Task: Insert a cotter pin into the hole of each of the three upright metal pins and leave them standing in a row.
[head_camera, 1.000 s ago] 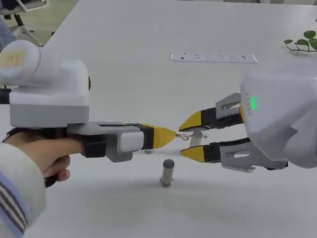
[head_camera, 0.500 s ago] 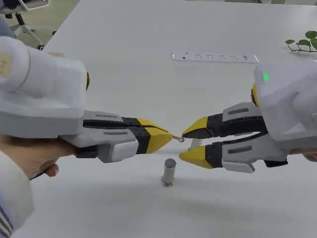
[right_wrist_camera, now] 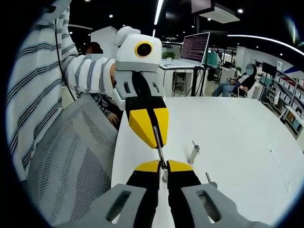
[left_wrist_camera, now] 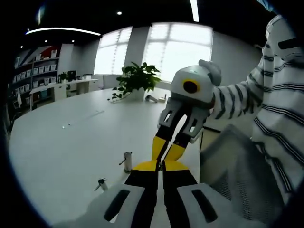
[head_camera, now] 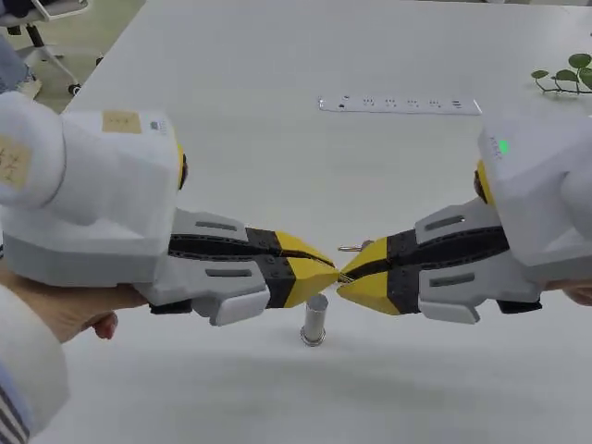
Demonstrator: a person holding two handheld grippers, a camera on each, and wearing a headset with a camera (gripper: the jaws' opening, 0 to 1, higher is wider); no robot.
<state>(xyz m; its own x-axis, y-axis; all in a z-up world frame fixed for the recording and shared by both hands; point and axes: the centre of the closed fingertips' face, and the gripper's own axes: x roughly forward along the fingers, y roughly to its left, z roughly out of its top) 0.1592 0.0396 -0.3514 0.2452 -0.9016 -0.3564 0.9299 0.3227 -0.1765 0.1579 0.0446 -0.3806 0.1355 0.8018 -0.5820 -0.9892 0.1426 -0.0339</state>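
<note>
My left gripper (head_camera: pixel 333 268) and right gripper (head_camera: pixel 342 280) meet tip to tip above the white table (head_camera: pixel 277 139). A thin cotter pin (right_wrist_camera: pixel 158 145) runs between them, with both pairs of jaws shut on it. In the right gripper view my own tips (right_wrist_camera: pixel 163 165) hold its near end and the left gripper (right_wrist_camera: pixel 153 135) holds the far end. One upright metal pin (head_camera: pixel 314 319) stands just below the tips. Two more metal pins (right_wrist_camera: pixel 194 153) (right_wrist_camera: pixel 209 179) stand beyond. A bit of wire (head_camera: pixel 350 248) shows above the right jaw.
A white power strip (head_camera: pixel 400 106) lies at the far side of the table. A green sprig (head_camera: pixel 564 79) sits at the right edge. A mesh chair (right_wrist_camera: pixel 71 156) stands beside the table. A potted plant (left_wrist_camera: pixel 137 78) stands at the far end.
My right gripper has gone from open to shut and moved in against the left gripper's tips. Both grippers came closer to the camera, above the near metal pin.
</note>
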